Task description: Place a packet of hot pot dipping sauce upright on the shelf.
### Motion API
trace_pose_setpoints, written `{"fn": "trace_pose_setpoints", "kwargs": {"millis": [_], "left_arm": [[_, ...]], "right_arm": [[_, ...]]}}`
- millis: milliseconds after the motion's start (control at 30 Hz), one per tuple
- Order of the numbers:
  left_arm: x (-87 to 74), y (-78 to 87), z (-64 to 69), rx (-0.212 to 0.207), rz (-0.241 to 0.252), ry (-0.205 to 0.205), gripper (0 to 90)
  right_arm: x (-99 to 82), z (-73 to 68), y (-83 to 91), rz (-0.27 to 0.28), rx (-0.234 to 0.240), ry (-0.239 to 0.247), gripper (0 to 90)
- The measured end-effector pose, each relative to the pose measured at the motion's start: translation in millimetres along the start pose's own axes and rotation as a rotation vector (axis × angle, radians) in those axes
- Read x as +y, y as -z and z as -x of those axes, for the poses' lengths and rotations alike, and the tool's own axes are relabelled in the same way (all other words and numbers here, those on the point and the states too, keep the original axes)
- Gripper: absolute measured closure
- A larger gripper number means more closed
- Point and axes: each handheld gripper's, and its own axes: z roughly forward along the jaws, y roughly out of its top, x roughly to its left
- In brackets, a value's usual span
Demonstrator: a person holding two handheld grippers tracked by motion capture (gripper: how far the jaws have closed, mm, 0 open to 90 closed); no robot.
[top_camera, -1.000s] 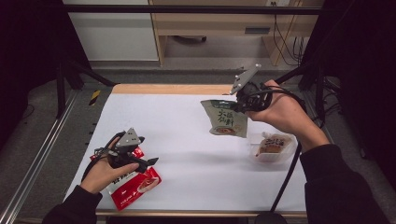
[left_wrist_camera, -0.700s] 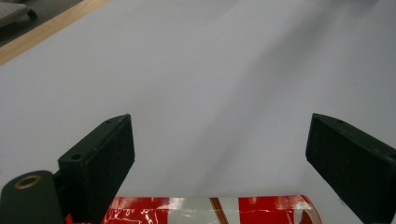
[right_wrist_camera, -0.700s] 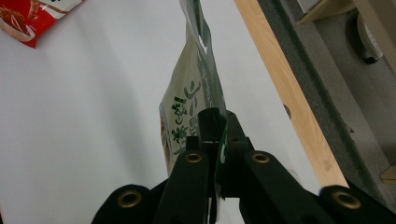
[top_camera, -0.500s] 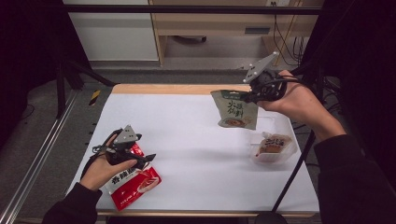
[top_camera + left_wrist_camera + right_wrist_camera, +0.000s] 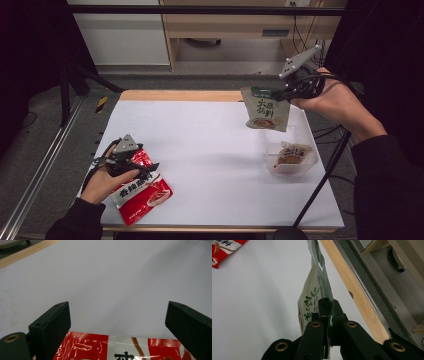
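A: Edges and free room?

B: White table (image 5: 210, 150), matte top, wooden strip along the far edge. The whole middle is bare. Things sit only at the sides: red packet (image 5: 141, 192) near the front left corner, clear plastic tub (image 5: 291, 159) near the right edge.

A: Right gripper?

B: Right gripper (image 5: 283, 94) is up over the far right corner, clamped on the top edge of the green pouch (image 5: 265, 110). In the right gripper view the jaws are pinched together on the pouch's top seal (image 5: 325, 312). The pouch hangs clear of the table, with the tub below and a little nearer the front.

A: Which way does the pouch point?

B: Long axis roughly vertical, slightly tilted. Sealed top up in the jaws, bottom hanging free, printed face toward the high camera. In the right gripper view it shows almost edge-on.

A: Left gripper?

B: Left gripper (image 5: 142, 167) is low over the red packet's far end, pointing out toward the table's middle. Jaws wide apart in the left gripper view (image 5: 117, 322), nothing pinched; the packet's edge (image 5: 125, 347) lies under and between them. Can't tell if they touch it.

A: Materials?

B: Pouch is thin flexible film, pale green with a dark green top band, dark lettering and a food picture. Red packet is glossy crinkled film, red and white, lying flat. Tub is soft-cornered, see-through, with brownish food and a label inside.
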Motion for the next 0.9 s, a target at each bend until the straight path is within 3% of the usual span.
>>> {"fn": "trace_pose_setpoints", "kwargs": {"millis": [300,900], "left_arm": [[-15.4,7.1,-2.1,0.038,0.005,0.014,5.1],[-19.4,15.2,-4.1,0.058,0.022,0.024,5.1]], "right_arm": [[-12.9,3.7,2.0,-0.012,-0.024,-0.021,90.0],[-45.9,12.8,2.6,-0.022,-0.037,-0.073,90.0]]}}
